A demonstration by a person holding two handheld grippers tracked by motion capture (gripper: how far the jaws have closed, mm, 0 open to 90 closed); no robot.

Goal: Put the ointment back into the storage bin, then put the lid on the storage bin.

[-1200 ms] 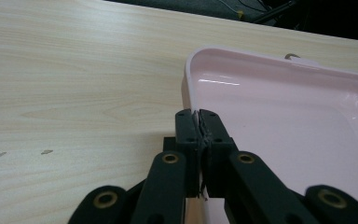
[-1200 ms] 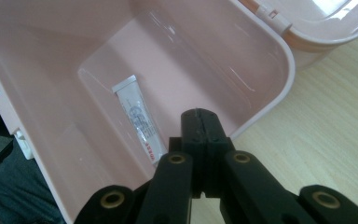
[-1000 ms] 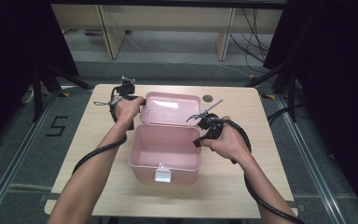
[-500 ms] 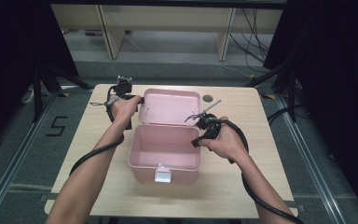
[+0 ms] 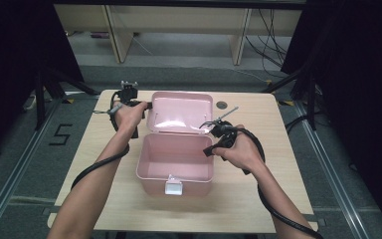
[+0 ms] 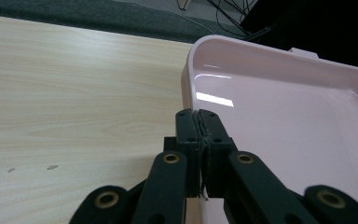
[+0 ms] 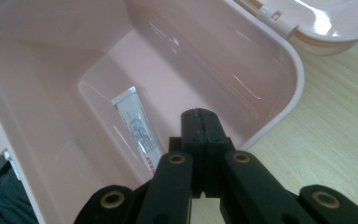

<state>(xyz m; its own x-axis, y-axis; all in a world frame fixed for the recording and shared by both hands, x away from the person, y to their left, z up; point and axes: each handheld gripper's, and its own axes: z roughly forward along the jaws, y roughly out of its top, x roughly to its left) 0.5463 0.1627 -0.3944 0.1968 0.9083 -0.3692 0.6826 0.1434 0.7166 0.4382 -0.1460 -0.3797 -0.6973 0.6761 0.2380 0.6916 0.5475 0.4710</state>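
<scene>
While the box (image 5: 175, 162) is sitting wide open in the middle of the table (image 5: 288, 164), both hands are kind of just hanging around its rim. The lid (image 5: 180, 112) is lying flipped back at 12 o'clock from the box, inside facing up, so the opening part is looking done to me.

The left gripper (image 5: 147, 105) is hovering at the lid's 9 o'clock edge, jaws clenched together with nothing between them; its own view is showing the tips (image 6: 199, 122) right by the lid's corner, though I can't tell if they're actually touching it. The right gripper (image 5: 205, 126) is hanging over the box's 2 o'clock corner, also pinched tight on nothing.

Looking down the right gripper view, a small white tube (image 7: 137, 126) is lying flat on the box floor near one wall. My guess is what's left is either fishing that tube out or swinging the lid back down, and neither is getting started yet.
</scene>
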